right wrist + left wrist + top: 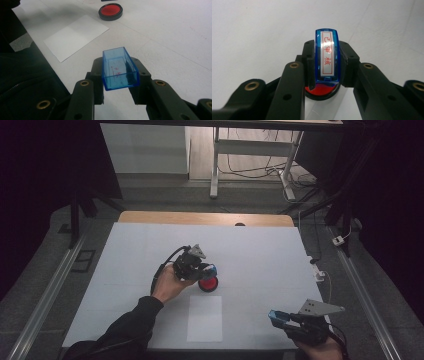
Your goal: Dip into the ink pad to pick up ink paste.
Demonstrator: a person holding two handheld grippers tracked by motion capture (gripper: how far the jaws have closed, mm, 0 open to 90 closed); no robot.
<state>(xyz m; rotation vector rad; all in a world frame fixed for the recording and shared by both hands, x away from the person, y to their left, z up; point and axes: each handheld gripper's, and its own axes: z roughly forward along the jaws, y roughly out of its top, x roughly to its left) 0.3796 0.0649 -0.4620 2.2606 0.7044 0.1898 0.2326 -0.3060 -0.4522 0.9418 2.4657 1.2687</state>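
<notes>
Left gripper (pixel 327 72) squeezes a blue stamp (pixel 327 56) over the red ink pad (pixel 208 283). Right gripper (pixel 119 82) holds the blue cap (pixel 119 68) above the desk (pixel 260 250).

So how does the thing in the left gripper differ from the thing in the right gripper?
The stamp in the left gripper bears a white label with red characters; the cap in the right gripper is hollow. The stamp sits over the red ink pad; the cap is away from it. Both are blue plastic.

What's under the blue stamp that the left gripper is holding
Directly below the blue stamp, clamped in the left gripper, sits the round red ink pad in its black case. The stamp and jaws cover most of the pad, so contact can't be judged.
</notes>
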